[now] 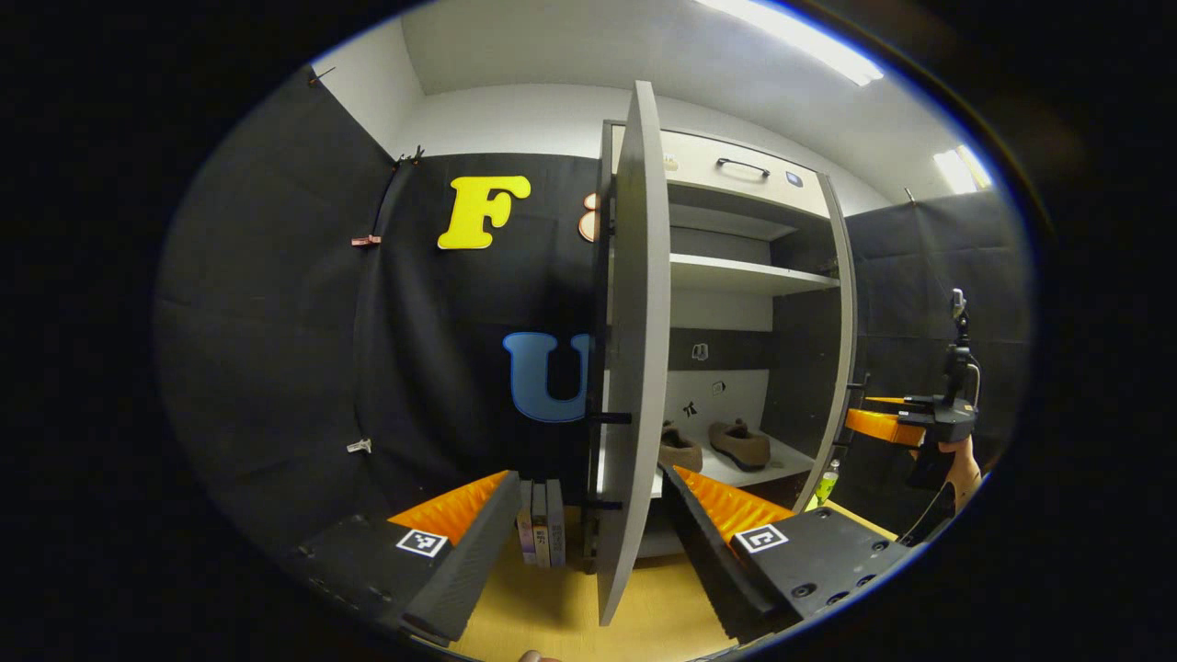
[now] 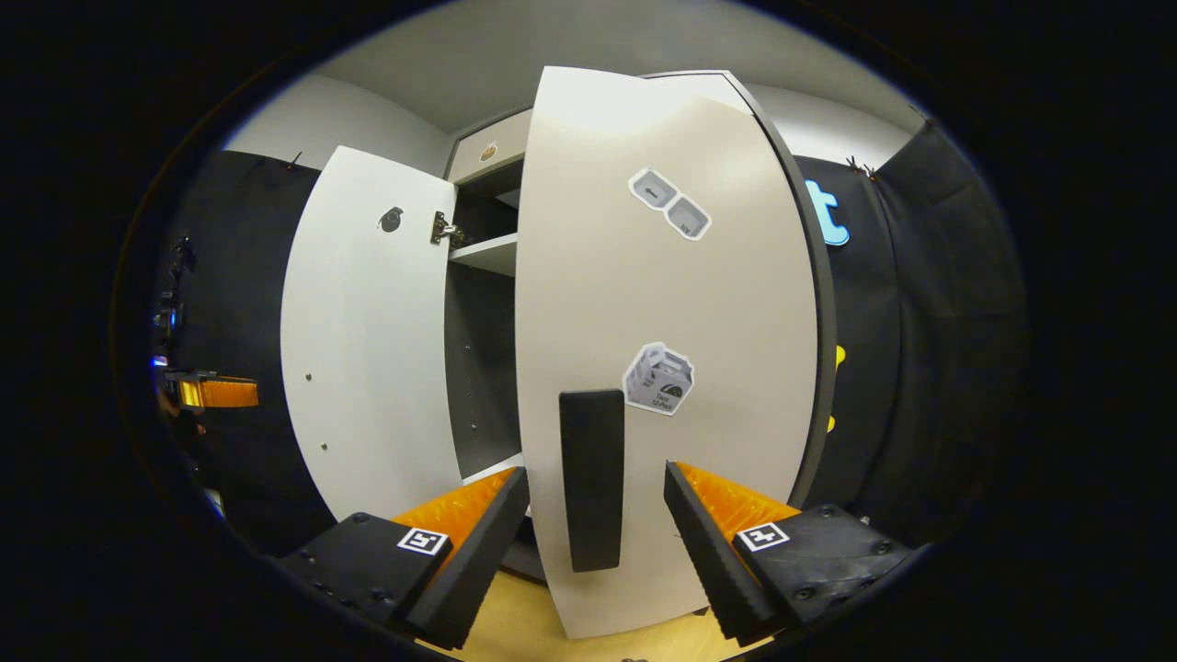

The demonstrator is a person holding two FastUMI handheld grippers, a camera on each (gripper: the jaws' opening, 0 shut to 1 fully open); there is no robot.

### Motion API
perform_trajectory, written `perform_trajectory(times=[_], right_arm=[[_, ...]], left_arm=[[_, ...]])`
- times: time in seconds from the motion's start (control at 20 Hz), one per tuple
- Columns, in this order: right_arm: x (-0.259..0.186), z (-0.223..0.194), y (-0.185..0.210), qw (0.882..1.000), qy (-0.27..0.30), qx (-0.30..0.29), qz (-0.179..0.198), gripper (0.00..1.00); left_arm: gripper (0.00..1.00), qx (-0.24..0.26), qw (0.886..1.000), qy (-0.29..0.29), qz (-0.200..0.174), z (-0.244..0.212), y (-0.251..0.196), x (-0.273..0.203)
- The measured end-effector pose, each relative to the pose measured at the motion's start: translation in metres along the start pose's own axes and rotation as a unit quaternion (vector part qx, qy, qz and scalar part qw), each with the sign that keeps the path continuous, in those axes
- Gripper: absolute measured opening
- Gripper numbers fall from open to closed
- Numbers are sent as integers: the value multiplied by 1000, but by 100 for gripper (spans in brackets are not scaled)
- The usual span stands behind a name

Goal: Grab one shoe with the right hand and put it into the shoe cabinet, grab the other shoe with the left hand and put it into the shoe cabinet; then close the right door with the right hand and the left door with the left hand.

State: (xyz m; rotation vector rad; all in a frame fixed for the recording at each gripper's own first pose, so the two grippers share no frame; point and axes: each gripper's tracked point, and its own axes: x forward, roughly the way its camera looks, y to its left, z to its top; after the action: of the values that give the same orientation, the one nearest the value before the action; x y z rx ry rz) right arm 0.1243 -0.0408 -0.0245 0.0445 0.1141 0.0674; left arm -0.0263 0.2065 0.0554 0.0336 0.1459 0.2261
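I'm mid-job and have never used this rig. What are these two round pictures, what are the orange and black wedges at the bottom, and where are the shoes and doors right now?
Each picture comes from a camera riding on a hand-held gripper. The wedges are that gripper's own fingers.

In the left gripper view, the left gripper is open, with the left door edge-on between its fingers. Both shoes sit on a lower shelf inside the shoe cabinet. The right gripper appears far right, held by a hand.

In the right gripper view, the right gripper is open, facing the right door with its black handle between the fingers. Neither gripper holds anything; both doors are open.
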Motion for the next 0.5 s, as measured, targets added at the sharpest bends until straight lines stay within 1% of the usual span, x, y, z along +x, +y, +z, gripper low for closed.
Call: perform_trajectory(times=[0.2,0.4,0.5], right_arm=[[-19,4,-11,999,-1,28,-19,98],[-45,6,-31,998,-4,32,-60,97],[-54,4,-37,997,1,28,-78,97]], left_arm=[[98,-7,1000,5,-4,-7,14,20],[98,0,1000,5,-15,-12,19,42],[98,-2,999,4,-31,-15,14,54]])
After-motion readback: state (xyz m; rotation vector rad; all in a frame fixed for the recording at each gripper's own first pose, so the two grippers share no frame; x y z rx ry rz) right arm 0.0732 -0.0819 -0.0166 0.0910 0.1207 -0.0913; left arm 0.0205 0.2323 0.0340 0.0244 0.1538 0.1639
